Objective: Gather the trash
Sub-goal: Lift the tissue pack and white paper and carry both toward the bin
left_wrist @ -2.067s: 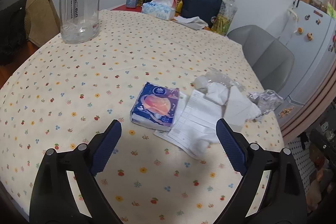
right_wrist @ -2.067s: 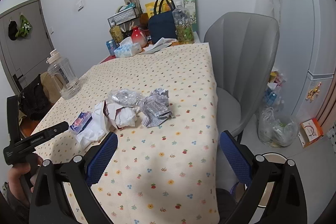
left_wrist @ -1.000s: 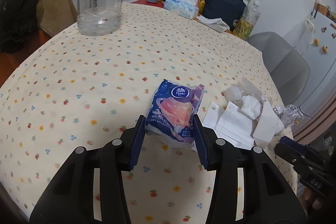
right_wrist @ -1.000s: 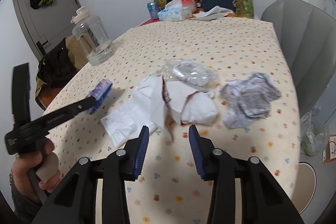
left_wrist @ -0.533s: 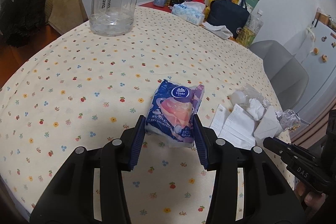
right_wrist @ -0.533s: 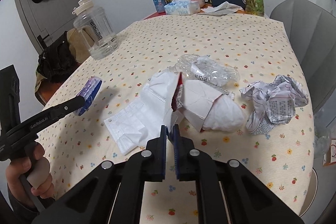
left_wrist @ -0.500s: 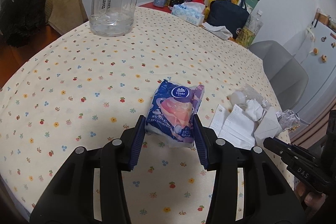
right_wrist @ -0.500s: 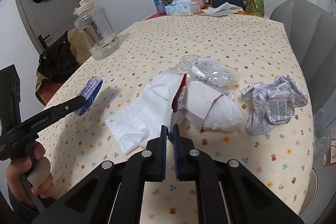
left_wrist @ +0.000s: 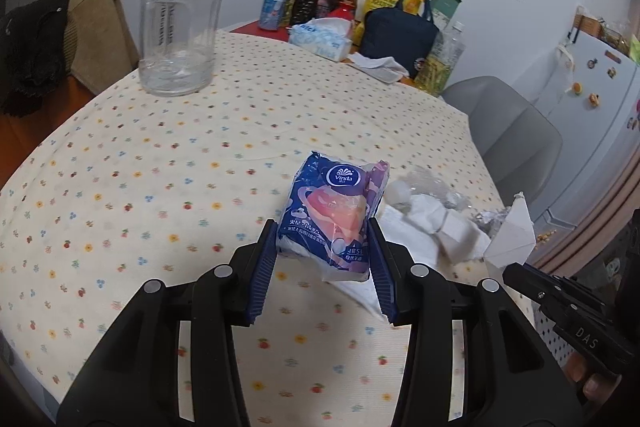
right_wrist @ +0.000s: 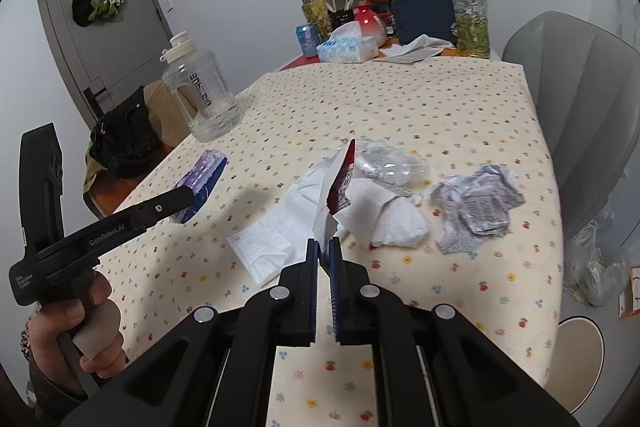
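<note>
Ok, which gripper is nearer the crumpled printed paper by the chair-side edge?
Right. The right gripper, shut on a white wrapper, sits just beside the crumpled printed paper; the left gripper, holding the tissue pack, is past the pile.

Blue tissue pack (left_wrist: 334,223) held upright, mid-frame. Folded white wrapper (right_wrist: 334,195) stands centre; crumpled paper (right_wrist: 476,205) and clear plastic (right_wrist: 390,161) lie right.

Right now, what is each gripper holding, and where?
Left gripper: tissue pack, clamped across its near end. Right gripper: white wrapper, pinched at its bottom edge.
</note>
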